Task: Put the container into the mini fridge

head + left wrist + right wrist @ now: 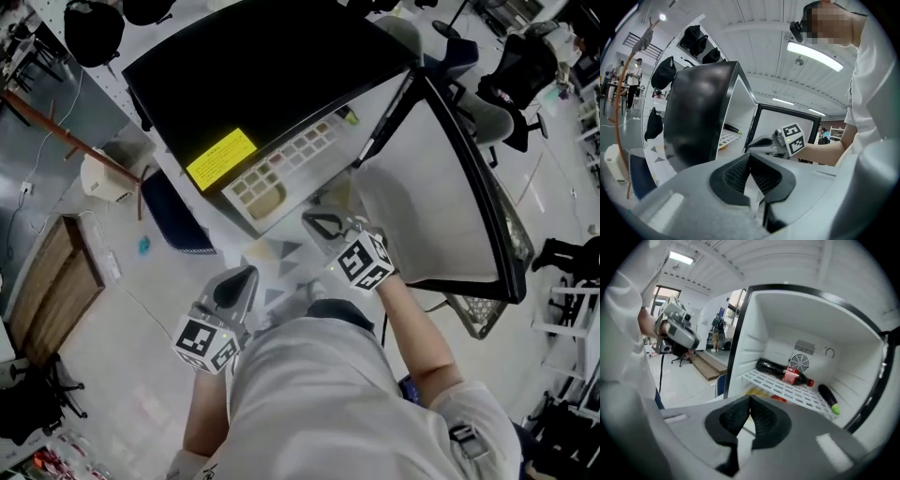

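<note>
The black mini fridge (262, 75) stands with its door (441, 187) swung wide to the right. Under its white grid shelf (291, 155) lies a yellowish container (265, 199), partly hidden; the right gripper view shows only a yellow edge (757, 391) beside something red. My right gripper (323, 225) (750, 399) hangs just in front of the fridge opening, shut with nothing between its pads. My left gripper (234, 286) (750, 157) is lower left, near my body, shut and empty as well.
A cola bottle (785, 372) and a dark vegetable with a green end (828, 398) lie on the shelf. A dark blue seat (173, 220) stands left of the fridge, a wooden board (52, 281) further left, and a wire basket (478, 314) below the door.
</note>
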Demonstrator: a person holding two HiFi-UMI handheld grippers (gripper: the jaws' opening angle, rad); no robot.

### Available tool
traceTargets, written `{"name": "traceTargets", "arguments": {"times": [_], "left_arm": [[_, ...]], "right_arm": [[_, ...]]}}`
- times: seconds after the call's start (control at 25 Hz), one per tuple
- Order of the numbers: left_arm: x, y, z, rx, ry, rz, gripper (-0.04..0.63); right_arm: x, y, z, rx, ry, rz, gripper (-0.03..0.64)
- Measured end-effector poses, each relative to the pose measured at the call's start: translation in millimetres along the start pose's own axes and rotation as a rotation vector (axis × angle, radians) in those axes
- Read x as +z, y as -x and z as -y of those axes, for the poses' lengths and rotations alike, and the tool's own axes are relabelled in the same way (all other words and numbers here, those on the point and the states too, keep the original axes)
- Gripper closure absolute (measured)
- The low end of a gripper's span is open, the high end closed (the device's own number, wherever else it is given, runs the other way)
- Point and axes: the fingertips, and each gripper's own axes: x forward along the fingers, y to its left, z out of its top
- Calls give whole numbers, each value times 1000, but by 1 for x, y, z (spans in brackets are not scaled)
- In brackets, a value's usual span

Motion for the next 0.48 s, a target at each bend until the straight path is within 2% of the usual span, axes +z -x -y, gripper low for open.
{"name": "traceTargets", "arguments": {"times": [0.16, 0.48], "left_arm": [[5, -11, -1, -37, -18, 7, 588], [14, -26, 1, -113, -32, 13, 588]], "right_arm": [[27, 33, 3, -65, -122, 116, 614], [51, 85, 2, -188, -274, 254, 614]]}}
